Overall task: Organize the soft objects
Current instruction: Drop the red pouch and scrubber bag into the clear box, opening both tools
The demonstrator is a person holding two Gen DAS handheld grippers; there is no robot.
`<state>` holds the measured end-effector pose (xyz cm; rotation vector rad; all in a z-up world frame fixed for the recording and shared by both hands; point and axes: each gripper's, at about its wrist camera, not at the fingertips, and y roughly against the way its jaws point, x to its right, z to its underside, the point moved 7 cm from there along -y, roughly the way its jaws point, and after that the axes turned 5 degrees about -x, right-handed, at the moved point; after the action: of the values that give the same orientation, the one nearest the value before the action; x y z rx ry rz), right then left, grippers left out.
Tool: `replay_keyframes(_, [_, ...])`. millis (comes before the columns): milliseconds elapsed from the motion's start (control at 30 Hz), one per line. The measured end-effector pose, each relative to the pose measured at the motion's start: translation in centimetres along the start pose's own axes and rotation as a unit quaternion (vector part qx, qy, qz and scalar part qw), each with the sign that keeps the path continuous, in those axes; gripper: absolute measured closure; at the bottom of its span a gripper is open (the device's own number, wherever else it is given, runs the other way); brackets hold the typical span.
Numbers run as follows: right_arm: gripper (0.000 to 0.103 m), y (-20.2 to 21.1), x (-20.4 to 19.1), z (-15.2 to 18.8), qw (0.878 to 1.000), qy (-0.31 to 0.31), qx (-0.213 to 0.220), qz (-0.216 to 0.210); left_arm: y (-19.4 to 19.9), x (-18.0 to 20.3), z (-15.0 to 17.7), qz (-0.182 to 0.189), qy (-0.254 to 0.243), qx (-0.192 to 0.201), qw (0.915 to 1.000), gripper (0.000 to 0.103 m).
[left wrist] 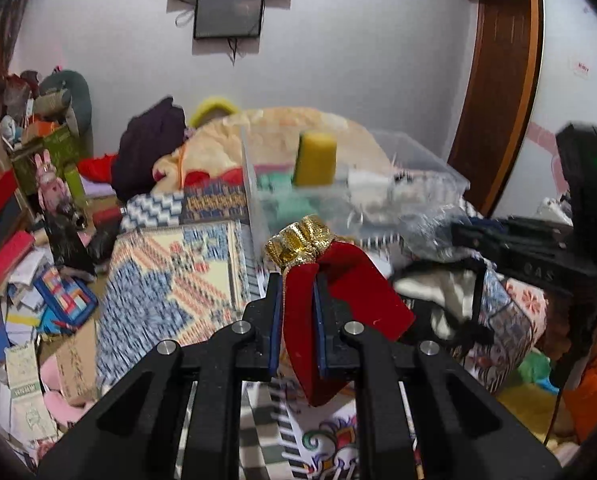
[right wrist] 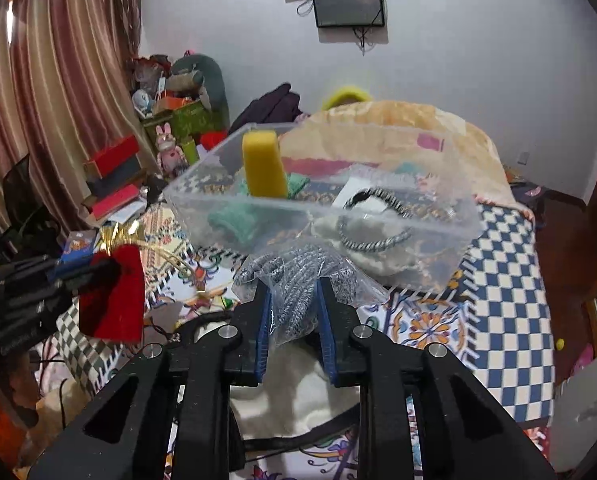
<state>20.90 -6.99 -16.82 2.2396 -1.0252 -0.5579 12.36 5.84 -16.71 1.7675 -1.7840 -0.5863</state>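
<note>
The red velvet pouch [left wrist: 338, 300] looks matt and napped, its gold foil ruffle [left wrist: 300, 242] glossy. The clear plastic storage bin [right wrist: 438, 236] is smooth; the yellow foam sponge [right wrist: 264, 168] is porous.

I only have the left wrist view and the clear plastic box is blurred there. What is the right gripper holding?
Observer: The right gripper is shut on a clear plastic bag of grey and white knitted fabric, just in front of the clear plastic box.
Operator: What is in the box besides the yellow sponge block?
Observer: Beside the yellow sponge block lie a green knitted piece and a black and white striped cord on something white and fluffy.
Operator: Where does my red velvet pouch sit relative to the box?
Observer: The red velvet pouch, clamped in the left gripper, hangs left of the box and outside it.
</note>
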Motion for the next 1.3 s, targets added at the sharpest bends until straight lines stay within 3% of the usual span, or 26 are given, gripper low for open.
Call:
replay_keyframes(267, [0.084, 3.0, 0.4, -1.6, 0.999, 0.001, 0.047, 0.004, 1.0, -0.5, -4.2, -0.021, 0.000, 0.052, 0.9984, 0.090])
replay_keyframes(500, [0.091, 4.4, 0.9, -2.9, 0.997, 0.001, 0.075, 0.008, 0.4, -0.9, -7.9, -0.045, -0.005, 0.081, 0.9957, 0.090])
replay_keyframes(733, [0.091, 3.3, 1.6, -2.0, 0.999, -0.002, 0.052, 0.014, -3.6, -2.2, -9.2, -0.079, -0.013, 0.054, 0.9953, 0.090])
replay_keyframes(767, [0.088, 2.7, 1.7, -1.5, 0.999, -0.002, 0.041, 0.019, -4.5, -2.4, -9.2, -0.086, -0.013, 0.044, 0.9953, 0.090])
replay_keyframes(833, [0.074, 1.9, 2.0, -0.8, 0.999, -0.009, 0.025, 0.019, -5.8, -2.6, -9.1, -0.085, -0.012, 0.029, 0.9959, 0.090])
replay_keyframes(900, [0.050, 1.1, 2.2, -0.1, 0.999, -0.018, 0.015, 0.024, -6.9, -2.5, -9.1, -0.084, -0.016, 0.021, 0.9961, 0.090])
replay_keyframes(933, [0.047, 1.0, 2.3, 0.2, 0.999, -0.019, 0.011, 0.024, -7.4, -2.2, -9.2, -0.086, -0.022, 0.019, 0.9959, 0.090])
replay_keyframes(1100, [0.044, -1.3, 2.2, 2.3, 0.999, -0.019, -0.035, 0.014, -8.9, -0.7, -9.5, -0.081, -0.042, 0.012, 0.9957, 0.090])
replay_keyframes(1300, [0.044, -1.4, 3.1, 3.7, 0.998, -0.047, -0.047, 0.001, -10.1, 0.4, -9.6, -0.066, -0.046, 0.000, 0.9968, 0.090])
